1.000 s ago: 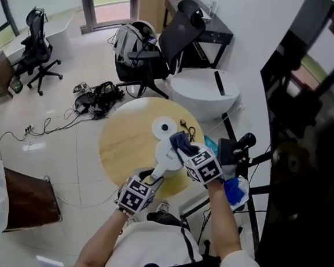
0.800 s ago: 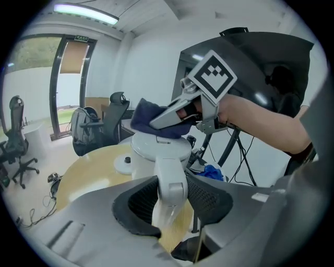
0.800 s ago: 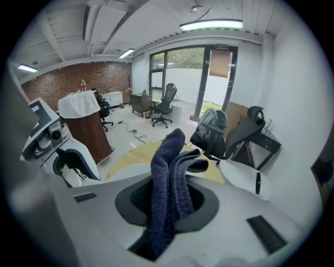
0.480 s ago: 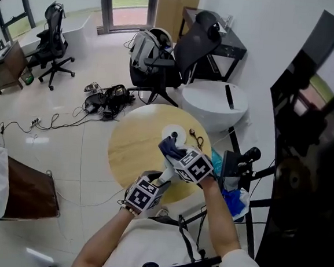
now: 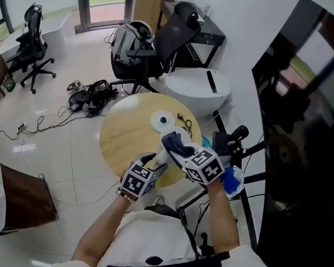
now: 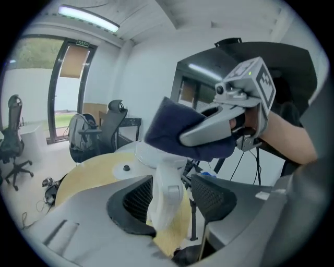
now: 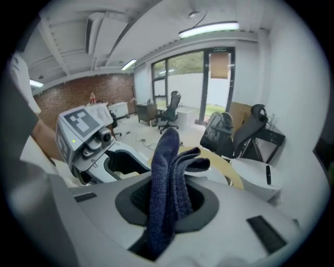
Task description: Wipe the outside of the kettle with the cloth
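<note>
Office floor, pale tiles; round wooden table (image 5: 126,138) directly under both tools.

- Left gripper (image 6: 172,183): jaws either side of the white kettle handle (image 6: 166,201). They have just been opening. A gap shows at the right pad, so this is a loose straddle, not a clamp.
- Kettle (image 6: 156,156) sits just ahead of the left jaws. It looks to rest near the table edge closest to the person, though its foot is not visible.
- Right gripper (image 7: 169,203): closed on the dark blue cloth (image 7: 166,172), with a bunched fold standing out past its tips. It crosses above the left jaws and has the cloth against the kettle's top.

Risks, as I judge them:
- With the handle slack, a push from the cloth could tip or slide the kettle towards the edge.
- A short cloth fold may let the hard jaw tips scrape the shell.

Around:
- White base disc (image 5: 163,121) lies beyond the kettle.
- Black stand (image 5: 230,141) is off to the right gripper's outer side.
- Office chair with backpack (image 5: 128,45) and floor cables (image 5: 89,97) are well beyond the table.
- The two marker cubes ride close and could knock.
</note>
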The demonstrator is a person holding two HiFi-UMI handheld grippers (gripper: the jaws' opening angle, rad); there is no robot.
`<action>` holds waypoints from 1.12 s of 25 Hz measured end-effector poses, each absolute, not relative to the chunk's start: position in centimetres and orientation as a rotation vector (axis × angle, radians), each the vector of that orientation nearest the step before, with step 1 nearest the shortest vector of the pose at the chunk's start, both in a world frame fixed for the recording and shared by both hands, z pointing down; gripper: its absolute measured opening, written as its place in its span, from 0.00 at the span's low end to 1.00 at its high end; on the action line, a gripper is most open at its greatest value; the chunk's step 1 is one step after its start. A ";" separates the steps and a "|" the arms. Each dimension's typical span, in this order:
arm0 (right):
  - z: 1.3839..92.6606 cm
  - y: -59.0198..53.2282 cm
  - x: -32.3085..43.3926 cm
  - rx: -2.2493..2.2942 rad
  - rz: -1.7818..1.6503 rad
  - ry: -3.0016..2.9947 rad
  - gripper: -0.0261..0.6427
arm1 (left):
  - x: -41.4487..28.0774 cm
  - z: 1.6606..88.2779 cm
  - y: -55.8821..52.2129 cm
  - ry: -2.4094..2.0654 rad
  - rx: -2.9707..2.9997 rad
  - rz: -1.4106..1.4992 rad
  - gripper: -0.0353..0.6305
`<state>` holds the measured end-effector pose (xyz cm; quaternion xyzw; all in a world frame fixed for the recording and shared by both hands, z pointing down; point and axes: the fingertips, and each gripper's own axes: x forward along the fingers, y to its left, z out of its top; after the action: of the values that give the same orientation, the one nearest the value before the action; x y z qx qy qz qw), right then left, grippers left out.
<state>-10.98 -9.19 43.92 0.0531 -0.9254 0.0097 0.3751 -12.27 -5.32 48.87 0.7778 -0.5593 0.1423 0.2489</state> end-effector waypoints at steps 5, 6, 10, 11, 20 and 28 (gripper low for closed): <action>39.2 -7.1 -6.5 0.443 0.262 -2.547 0.14 | -14.1 42.7 -1.3 -1.525 2.189 0.015 0.34; 39.0 -6.3 -5.7 0.501 0.295 -2.563 0.14 | -14.6 41.8 -0.4 -1.522 2.186 -0.064 0.28; 39.4 -3.5 -3.1 0.668 0.456 -2.613 0.14 | -16.6 39.7 2.7 -1.543 2.144 -0.267 0.06; 39.8 -2.8 -2.7 0.684 0.482 -2.610 0.14 | -16.9 39.3 3.3 -1.542 2.138 -0.301 0.06; 41.8 3.6 -0.3 0.746 0.526 -2.654 0.14 | -13.9 41.4 9.4 -1.632 2.016 -0.169 0.06; 42.0 9.3 9.7 0.782 0.560 -2.700 0.14 | -3.4 40.8 14.2 -1.708 2.033 -0.008 0.06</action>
<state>9.70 9.29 41.97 0.2703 -0.9331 0.1934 0.1374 -3.38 14.16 40.78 0.7431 -0.6243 -0.0028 0.2409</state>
